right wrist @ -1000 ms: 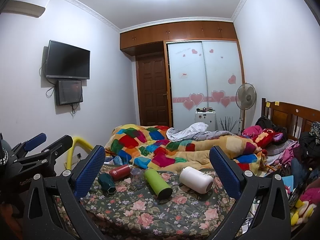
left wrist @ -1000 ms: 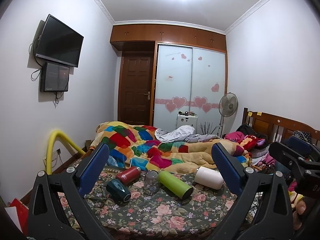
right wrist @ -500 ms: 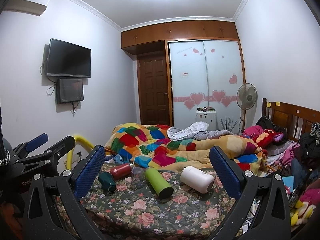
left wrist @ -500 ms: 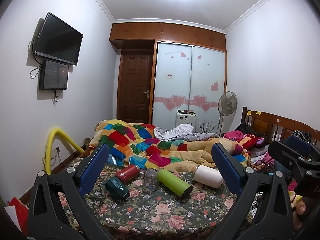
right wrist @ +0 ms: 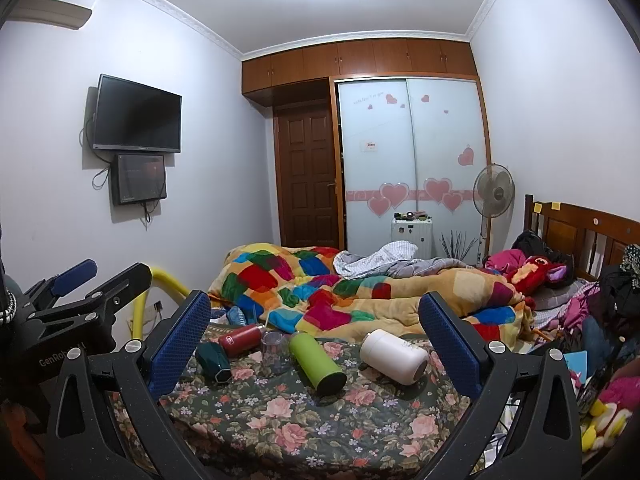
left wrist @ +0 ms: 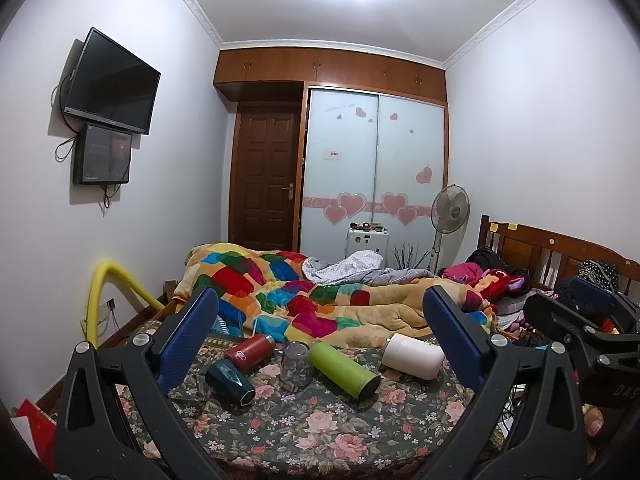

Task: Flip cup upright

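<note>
Several cups lie on their sides on a floral cloth (left wrist: pixel 304 436): a white cup (left wrist: pixel 412 357) (right wrist: pixel 394 357), a green bottle (left wrist: pixel 344 369) (right wrist: pixel 317 362), a dark green cup (left wrist: pixel 230 382) (right wrist: pixel 213 362) and a red bottle (left wrist: pixel 249 352) (right wrist: pixel 239 340). A clear glass (left wrist: pixel 297 364) (right wrist: pixel 274 350) stands mouth down among them. My left gripper (left wrist: pixel 320 344) is open and empty, held back from the cups. My right gripper (right wrist: pixel 316 344) is open and empty too, also short of them. Each gripper shows at the edge of the other's view.
A colourful patchwork quilt (left wrist: pixel 304 296) is heaped just behind the cups. A wooden headboard (left wrist: pixel 560 252) with clothes and toys is at the right. A yellow padded rail (left wrist: pixel 100 292) stands at the left. A fan (left wrist: pixel 452 212), wardrobe and door are at the back.
Both views have shifted only slightly, with the cups sitting a little higher in frame. The cups have not moved and both grippers stay open.
</note>
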`<state>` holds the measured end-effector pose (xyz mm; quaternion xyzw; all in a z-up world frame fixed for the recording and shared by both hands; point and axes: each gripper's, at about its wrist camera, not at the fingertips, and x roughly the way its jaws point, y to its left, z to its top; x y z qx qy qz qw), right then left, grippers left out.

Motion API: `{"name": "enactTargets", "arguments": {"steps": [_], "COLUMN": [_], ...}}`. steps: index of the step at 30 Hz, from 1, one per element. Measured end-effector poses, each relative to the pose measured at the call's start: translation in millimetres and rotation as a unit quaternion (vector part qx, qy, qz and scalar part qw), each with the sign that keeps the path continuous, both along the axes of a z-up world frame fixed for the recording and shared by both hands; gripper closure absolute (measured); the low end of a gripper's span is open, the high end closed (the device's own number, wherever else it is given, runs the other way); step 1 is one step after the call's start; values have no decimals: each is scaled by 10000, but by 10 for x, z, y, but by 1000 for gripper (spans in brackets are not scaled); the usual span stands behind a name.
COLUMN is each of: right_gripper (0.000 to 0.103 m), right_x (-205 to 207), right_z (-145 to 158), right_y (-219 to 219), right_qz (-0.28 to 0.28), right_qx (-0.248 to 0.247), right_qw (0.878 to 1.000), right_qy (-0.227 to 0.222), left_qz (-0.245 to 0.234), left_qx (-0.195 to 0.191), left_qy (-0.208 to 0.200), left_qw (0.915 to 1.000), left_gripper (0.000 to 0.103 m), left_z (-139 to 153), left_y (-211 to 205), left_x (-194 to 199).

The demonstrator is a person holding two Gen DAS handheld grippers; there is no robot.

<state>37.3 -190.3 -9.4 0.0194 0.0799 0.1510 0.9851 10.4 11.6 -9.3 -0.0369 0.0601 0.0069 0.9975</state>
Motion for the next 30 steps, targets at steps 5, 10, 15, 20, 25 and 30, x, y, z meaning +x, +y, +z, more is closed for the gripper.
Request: {"name": "enactTargets", "arguments": {"steps": [5, 10, 15, 20, 25, 30], "right_gripper": [0, 0, 0, 0, 0, 0], "right_x": [-2, 21, 42, 141, 265, 461], "right_z": [-3, -12, -30, -78, -115, -188], "right_y": [3, -1, -3, 4, 20, 31], "right_qz": [-9, -5, -5, -5, -29, -31], "right_qx": [-8, -4, -16, -33, -74, -97], "right_qw": [10000, 10000, 10000, 9999, 9997, 9990], "right_qy": [2, 24, 51, 122, 233, 428], "left_qz": [0, 4, -4, -7, 7, 81], "left_qx": [2, -3, -2, 7, -12, -75], "left_qy": [8, 3, 6, 13, 79, 275], "left_qw": [10000, 10000, 10000, 10000, 10000, 9996], "left_gripper": [0, 0, 0, 0, 0, 0], "left_z": [-4, -7, -15, -23, -50, -140], "left_y": [7, -9, -24, -32, -30, 60], "left_x": [1, 1, -2, 4, 79, 324]}}
